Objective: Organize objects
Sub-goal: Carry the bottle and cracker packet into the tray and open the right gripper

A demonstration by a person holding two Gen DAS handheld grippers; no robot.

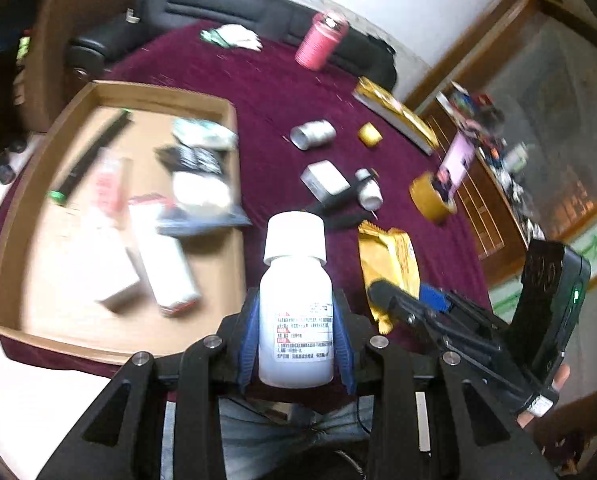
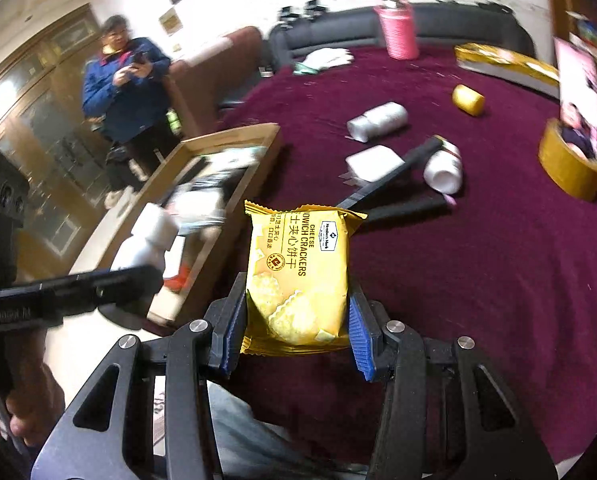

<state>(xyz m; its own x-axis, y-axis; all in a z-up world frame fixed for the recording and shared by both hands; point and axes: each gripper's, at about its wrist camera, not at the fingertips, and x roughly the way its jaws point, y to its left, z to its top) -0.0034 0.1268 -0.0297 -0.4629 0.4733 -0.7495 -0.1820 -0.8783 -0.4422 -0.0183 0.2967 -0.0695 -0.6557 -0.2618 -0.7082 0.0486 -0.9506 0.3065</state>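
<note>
My left gripper [image 1: 296, 336] is shut on a white pill bottle [image 1: 296, 300] with a white cap, held upright above the maroon table just right of the wooden tray [image 1: 226, 108]. My right gripper [image 2: 294, 320] is shut on a yellow cheese cracker packet [image 2: 298, 272], held over the table near its front edge. In the left wrist view the packet [image 1: 386, 256] and the right gripper show at the right. In the right wrist view the bottle [image 2: 150, 240] shows at the left beside the tray [image 2: 234, 136].
The tray holds several boxes and packets. On the table lie a silver can [image 1: 312, 134], a gold cap [image 1: 369, 134], a white box [image 1: 324, 180], a small white bottle [image 1: 368, 190], a tape roll [image 1: 432, 198], a pink cylinder [image 1: 320, 40], a yellow box [image 1: 396, 114]. A person [image 2: 126, 92] stands at the left.
</note>
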